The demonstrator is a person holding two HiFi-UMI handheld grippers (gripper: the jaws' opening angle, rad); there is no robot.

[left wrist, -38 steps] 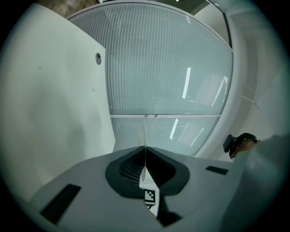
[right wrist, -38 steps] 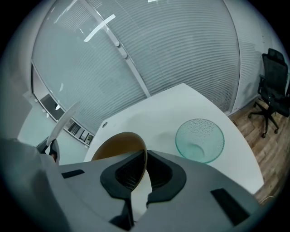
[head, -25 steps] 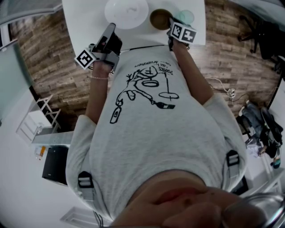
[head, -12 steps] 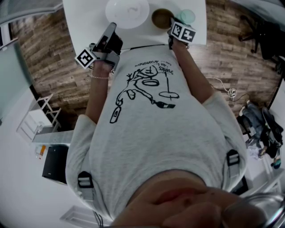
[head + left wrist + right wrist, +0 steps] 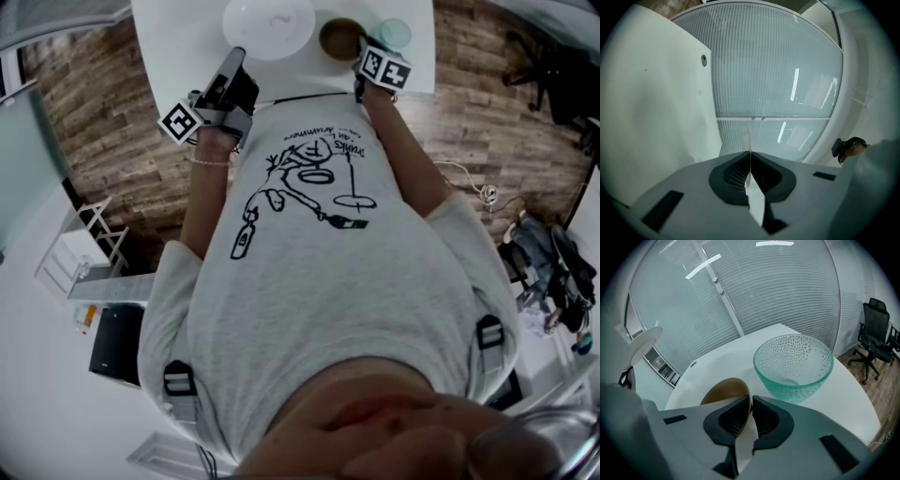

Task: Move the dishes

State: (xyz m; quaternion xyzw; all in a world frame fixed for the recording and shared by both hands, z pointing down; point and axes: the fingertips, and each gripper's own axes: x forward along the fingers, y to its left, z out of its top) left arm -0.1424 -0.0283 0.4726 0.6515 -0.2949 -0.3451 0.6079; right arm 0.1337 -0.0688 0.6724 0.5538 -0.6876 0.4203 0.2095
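Our right claw is nearly closed and pinches the near rim of the brown bowl, which sits on the white bench between the white plate and the green glass bowl. Our left claw is closed on nothing and held level off the bench edge.

We judge the brown bowl to be stiff, smooth and fairly light. Held at one point of the rim, it will want to swing down, so we would lift it slowly and keep it level. The glass bowl stands just beside it and looks heavier, slippery and easily chipped, so we would avoid knocking it and later take it by its rim too. The plate is shallow and lies flat, so its raised edge is the only place to hold it.
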